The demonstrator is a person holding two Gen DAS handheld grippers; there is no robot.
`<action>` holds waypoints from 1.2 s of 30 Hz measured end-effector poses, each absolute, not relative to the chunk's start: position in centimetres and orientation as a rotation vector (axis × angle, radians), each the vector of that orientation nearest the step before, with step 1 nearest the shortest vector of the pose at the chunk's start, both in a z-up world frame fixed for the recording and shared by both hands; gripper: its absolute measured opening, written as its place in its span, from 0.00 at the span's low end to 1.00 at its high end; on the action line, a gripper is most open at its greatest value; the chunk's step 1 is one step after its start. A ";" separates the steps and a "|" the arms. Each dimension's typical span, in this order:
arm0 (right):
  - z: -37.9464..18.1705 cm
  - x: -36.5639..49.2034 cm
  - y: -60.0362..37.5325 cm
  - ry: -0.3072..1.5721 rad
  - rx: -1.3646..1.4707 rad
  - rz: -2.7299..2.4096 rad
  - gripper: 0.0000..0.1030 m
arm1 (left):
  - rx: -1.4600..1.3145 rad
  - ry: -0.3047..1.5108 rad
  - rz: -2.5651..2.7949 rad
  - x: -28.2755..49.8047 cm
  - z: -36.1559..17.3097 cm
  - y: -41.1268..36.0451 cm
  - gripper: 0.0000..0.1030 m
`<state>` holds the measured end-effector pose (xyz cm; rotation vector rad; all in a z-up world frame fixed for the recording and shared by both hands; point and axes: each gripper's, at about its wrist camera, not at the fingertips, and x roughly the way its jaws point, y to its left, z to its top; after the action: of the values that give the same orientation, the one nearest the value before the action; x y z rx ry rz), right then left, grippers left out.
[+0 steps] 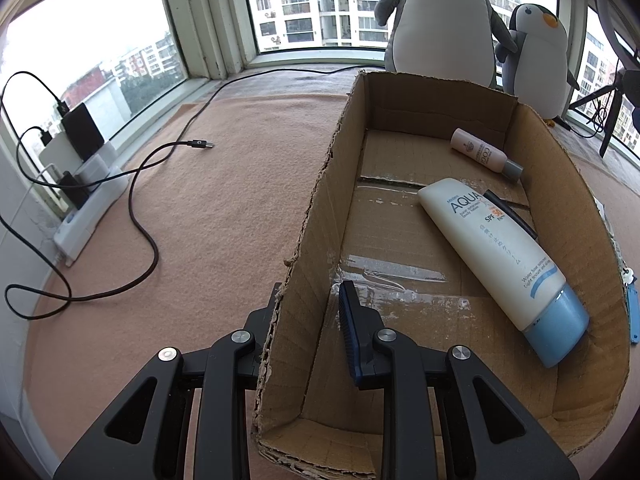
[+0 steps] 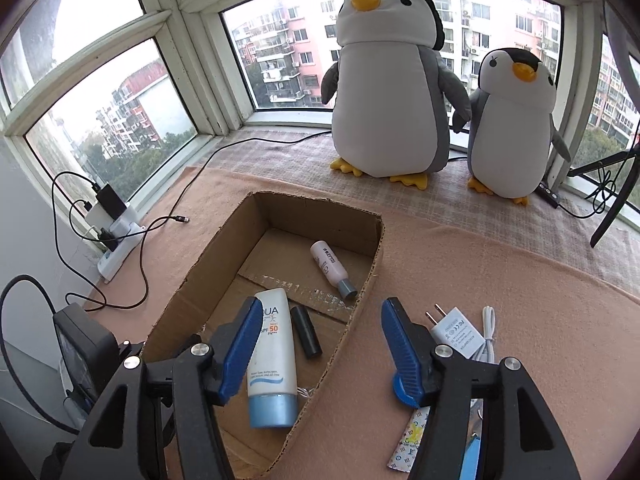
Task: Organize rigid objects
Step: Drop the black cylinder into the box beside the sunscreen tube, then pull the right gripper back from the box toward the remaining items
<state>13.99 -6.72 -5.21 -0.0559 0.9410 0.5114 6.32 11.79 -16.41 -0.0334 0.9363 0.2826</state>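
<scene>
A cardboard box with its top cut away sits on a peach felt mat and serves as the reference landmark. The left gripper is clamped on the box's left wall, one blue pad inside and the other finger outside. The right gripper hangs above the box's right wall with its jaws apart and nothing between them. Inside the box, a white sunscreen tube with a blue cap lies along the floor near the right wall; a black cylindrical stick lies just beside it, and a small pink bottle with a grey cap lies toward the far end. Outside the box, right of its right wall, lie a white plug adapter, a coiled white cable and a patterned sachet. Beyond the box stand two plush penguins.
</scene>
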 end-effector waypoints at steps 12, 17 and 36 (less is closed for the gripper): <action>2.1 8.6 -12.5 0.847 -0.034 0.375 0.57 | -0.012 0.951 0.212 6.5 -16.5 12.2 0.22; 5.1 4.5 -15.2 0.793 -0.010 0.298 0.59 | -0.002 0.962 0.177 6.2 -16.4 12.2 0.22; -0.9 -2.1 -24.8 0.867 0.094 0.095 0.61 | -0.008 0.962 0.138 6.1 -16.4 12.0 0.22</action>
<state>-2.11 -24.81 -0.90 0.0944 0.8670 0.0947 6.07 12.03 -16.39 -0.0077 0.9617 0.1377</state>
